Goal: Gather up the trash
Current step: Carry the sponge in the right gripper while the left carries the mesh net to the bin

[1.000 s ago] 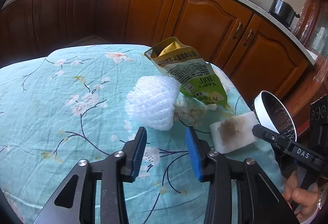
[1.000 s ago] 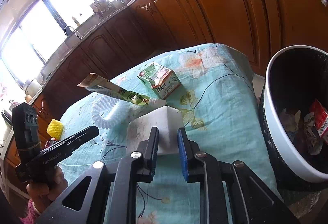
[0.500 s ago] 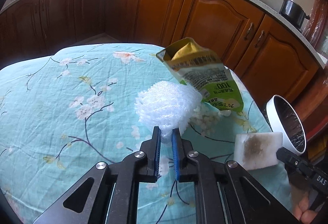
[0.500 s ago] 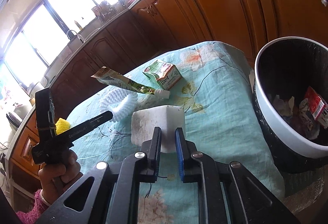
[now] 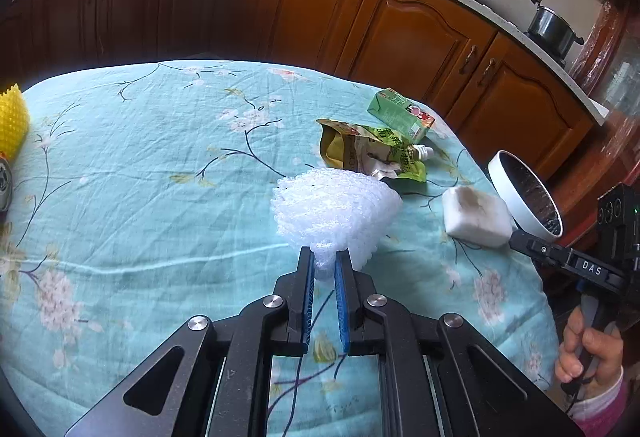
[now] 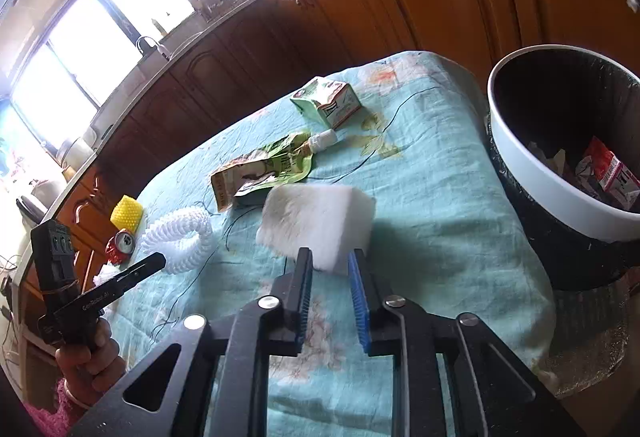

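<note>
- Gripping the white foam fruit net (image 5: 336,213) at its narrow end, our left tongs (image 5: 324,269) are pinched tight on it; the net fans out ahead of the blue pads, above the turquoise flowered cloth of the worktop (image 5: 140,165).
- Our right tongs (image 6: 330,269) are clamped on the near edge of the white foam block with a brownish stain (image 6: 316,225); whether the block is lifted clear of the cloth we cannot tell.
- We see the torn green spouted pouch (image 6: 264,169) lying flat just beyond the block, and the small green drink carton (image 6: 330,105) farther on, near the far edge of the worktop.
- We find the white-rimmed bin with a black liner (image 6: 560,197) standing beside the worktop at our right; crumpled wrappers lie inside it.
- At the far left sit a yellow foam net (image 6: 127,217) and a red crushed can (image 6: 119,245), close together.
</note>
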